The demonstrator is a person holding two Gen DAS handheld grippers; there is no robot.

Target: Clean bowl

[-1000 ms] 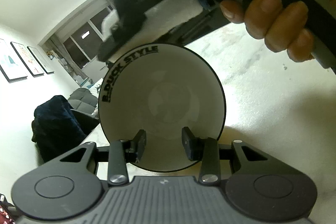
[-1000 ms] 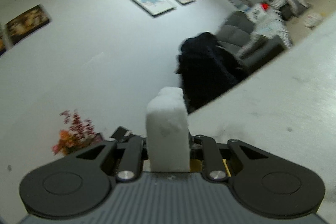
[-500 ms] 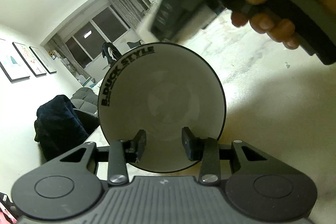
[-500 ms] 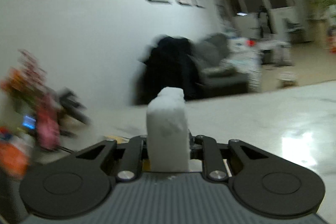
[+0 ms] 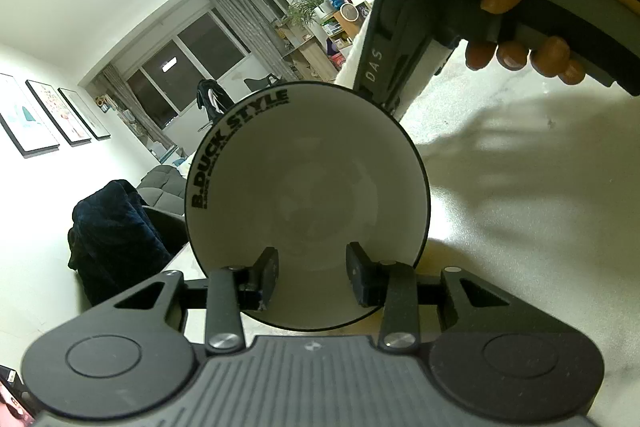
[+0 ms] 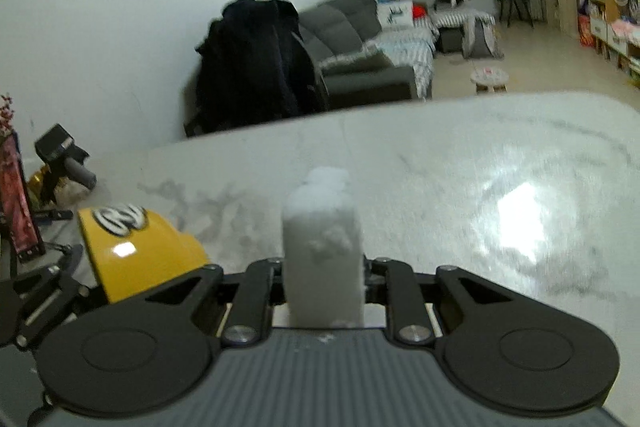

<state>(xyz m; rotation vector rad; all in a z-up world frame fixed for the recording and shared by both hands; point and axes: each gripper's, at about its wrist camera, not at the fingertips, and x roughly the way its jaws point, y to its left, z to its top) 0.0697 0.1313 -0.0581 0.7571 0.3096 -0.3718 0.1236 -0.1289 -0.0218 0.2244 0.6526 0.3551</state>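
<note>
Left wrist: left tongs (image 5: 311, 269) gripping bowl (image 5: 308, 203) rim, right tongs (image 6: 324, 269) loosening around sponge (image 6: 322, 251).

bowl (image 5: 308, 203) inner rim, left side: "B.DUCK STYLE", smaller line beneath unreadable. right gripper (image 5: 394, 39) body: "DAS". White sticker above it has handwriting, illegible.

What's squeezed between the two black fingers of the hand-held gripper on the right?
A white sponge block, standing upright between the right hand-held gripper's fingers, seen in the right wrist view.

Black ribbed grippers, silver screws (image 5: 225, 340)
</note>
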